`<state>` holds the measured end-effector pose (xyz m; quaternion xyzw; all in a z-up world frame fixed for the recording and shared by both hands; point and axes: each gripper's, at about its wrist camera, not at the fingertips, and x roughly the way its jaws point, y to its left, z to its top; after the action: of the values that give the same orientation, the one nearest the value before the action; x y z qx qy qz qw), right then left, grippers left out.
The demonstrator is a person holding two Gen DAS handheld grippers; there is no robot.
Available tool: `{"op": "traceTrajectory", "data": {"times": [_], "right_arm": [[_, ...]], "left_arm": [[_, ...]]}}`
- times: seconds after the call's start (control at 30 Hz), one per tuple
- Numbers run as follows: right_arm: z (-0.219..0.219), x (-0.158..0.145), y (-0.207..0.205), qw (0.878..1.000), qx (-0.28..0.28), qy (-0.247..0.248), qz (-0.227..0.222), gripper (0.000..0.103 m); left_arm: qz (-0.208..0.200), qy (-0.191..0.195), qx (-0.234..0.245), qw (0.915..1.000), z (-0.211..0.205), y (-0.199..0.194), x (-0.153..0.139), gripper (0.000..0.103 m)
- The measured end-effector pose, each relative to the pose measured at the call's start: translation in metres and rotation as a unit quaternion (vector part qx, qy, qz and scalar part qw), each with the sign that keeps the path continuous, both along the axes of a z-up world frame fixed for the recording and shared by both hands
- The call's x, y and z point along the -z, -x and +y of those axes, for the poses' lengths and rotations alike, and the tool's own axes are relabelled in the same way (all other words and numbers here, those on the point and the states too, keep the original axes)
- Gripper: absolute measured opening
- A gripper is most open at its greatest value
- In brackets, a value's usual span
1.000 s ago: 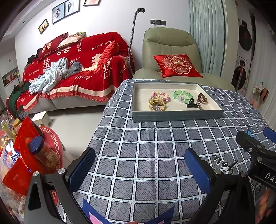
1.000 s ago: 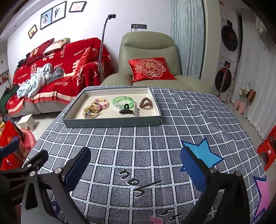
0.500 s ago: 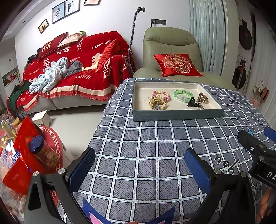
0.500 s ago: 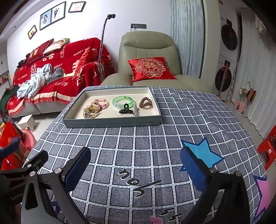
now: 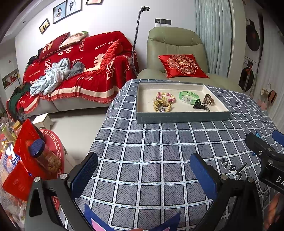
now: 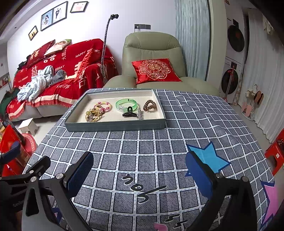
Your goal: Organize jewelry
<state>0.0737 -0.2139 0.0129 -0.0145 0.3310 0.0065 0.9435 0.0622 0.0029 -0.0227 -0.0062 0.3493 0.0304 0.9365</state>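
Looks finished or nearly: bracelets, black claw clip (image 6: 129, 113) and brown coil tie (image 6: 150, 105) all lie inside the shallow grey-blue tray (image 6: 115, 125); left gripper (image 5: 143, 174) and right gripper (image 6: 140, 170) hover well short of it, fingers wide, empty.

Home living room; red-draped sofa (image 5: 76, 71); green recliner (image 6: 152, 58); framed wall photos (image 5: 67, 9)

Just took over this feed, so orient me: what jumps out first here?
The tray at the checked table's far side, holding bracelets, a green bangle, a black claw clip and a brown hair tie. Behind it, a red sofa and green armchair. Both grippers, left and right, hover open, empty.
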Motion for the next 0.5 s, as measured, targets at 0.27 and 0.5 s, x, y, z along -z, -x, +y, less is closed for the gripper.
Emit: {"op": "traceTrajectory", "data": {"times": [0.27, 0.5], "right_arm": [[-0.0003, -0.0001, -0.0002, 1.0, 0.0, 0.0, 0.0, 0.103], [-0.0003, -0.0001, -0.0003, 1.0, -0.001, -0.001, 0.001, 0.103]], "left_arm": [[0.001, -0.001, 0.0, 1.0, -0.0003, -0.0009, -0.0003, 0.103], [0.001, -0.001, 0.0, 1.0, -0.0003, -0.0008, -0.0004, 0.103]]}}
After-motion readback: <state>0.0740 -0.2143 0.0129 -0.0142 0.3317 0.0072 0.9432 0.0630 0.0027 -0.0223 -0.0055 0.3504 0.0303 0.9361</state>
